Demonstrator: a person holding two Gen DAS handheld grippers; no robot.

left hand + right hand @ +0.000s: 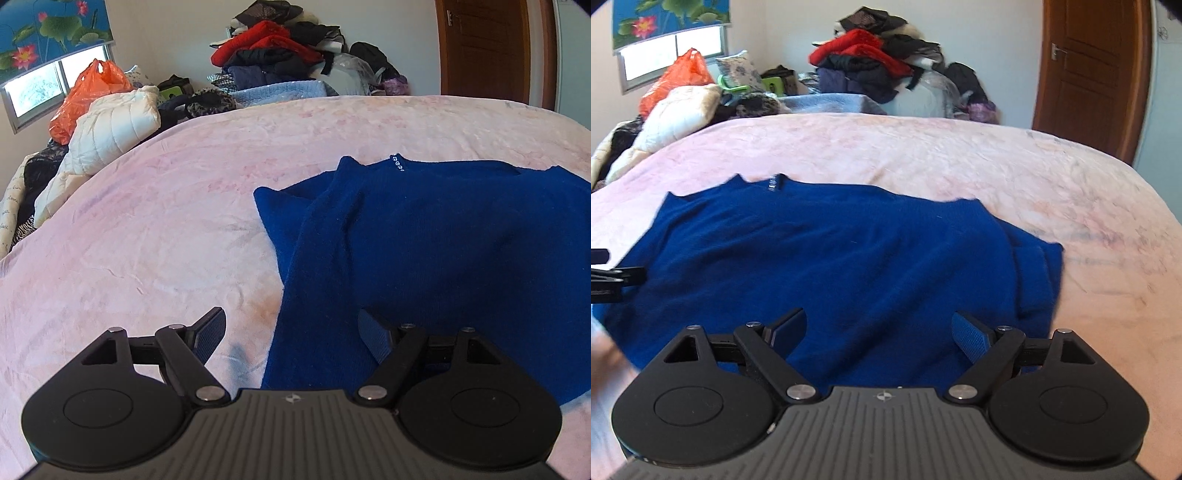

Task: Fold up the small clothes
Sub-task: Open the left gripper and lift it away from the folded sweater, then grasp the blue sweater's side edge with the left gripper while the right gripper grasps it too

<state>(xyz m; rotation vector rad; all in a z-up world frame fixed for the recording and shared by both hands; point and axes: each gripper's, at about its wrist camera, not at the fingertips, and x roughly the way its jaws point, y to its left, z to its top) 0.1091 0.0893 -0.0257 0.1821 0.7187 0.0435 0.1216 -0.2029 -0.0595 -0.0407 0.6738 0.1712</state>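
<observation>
A dark blue knit sweater [436,236] lies flat on the pink bed cover [147,229], neck away from me, both sleeves folded in over the body. My left gripper [291,332] is open and empty above the sweater's left lower edge, one finger over the cover, the other over the knit. My right gripper [879,332] is open and empty above the sweater [831,258] near its lower right part. The left gripper's tip [613,275] shows at the left edge of the right wrist view.
A tall heap of red and dark clothes [280,51] stands beyond the bed's far side. A white quilted jacket [110,129] and an orange plastic bag [88,96] lie at the far left. A brown door [1093,74] is at the right.
</observation>
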